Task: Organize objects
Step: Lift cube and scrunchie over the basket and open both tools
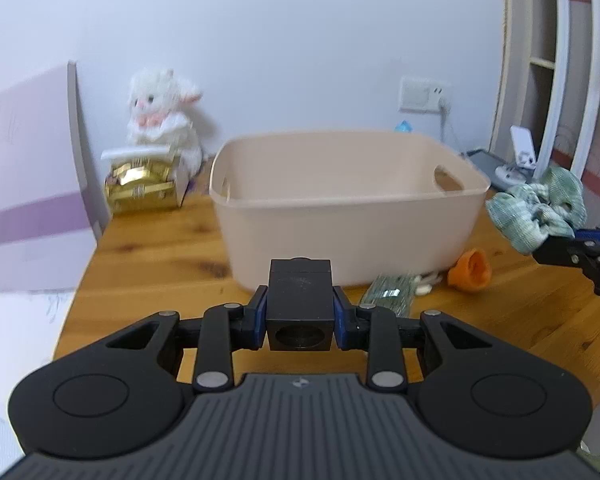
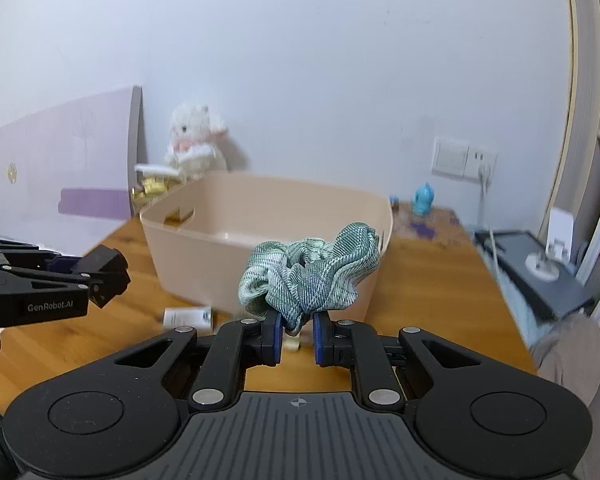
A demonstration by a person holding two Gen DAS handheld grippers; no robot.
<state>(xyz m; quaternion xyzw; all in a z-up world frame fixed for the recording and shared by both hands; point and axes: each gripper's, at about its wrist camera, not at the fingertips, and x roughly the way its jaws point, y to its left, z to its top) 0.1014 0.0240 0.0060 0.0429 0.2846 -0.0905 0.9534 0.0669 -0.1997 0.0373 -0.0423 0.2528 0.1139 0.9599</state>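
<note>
A beige plastic bin (image 1: 352, 216) stands on the wooden table; it also shows in the right wrist view (image 2: 260, 240). My left gripper (image 1: 300, 312) is shut on a black cube-shaped box (image 1: 300, 308) and holds it in front of the bin. My right gripper (image 2: 296, 334) is shut on a green plaid scrunchie (image 2: 312, 276), held above the table before the bin; the scrunchie shows at the right edge of the left view (image 1: 540, 208). An orange object (image 1: 470, 270), a green packet (image 1: 392, 294) and a small white box (image 2: 188, 316) lie by the bin's front.
A white plush toy (image 1: 164, 116) and a gold box (image 1: 144, 188) sit at the back left of the table (image 1: 148, 264). A blue figurine (image 2: 423, 199) stands at the back right. A dark device with a white stand (image 2: 540, 264) and cable lies to the right.
</note>
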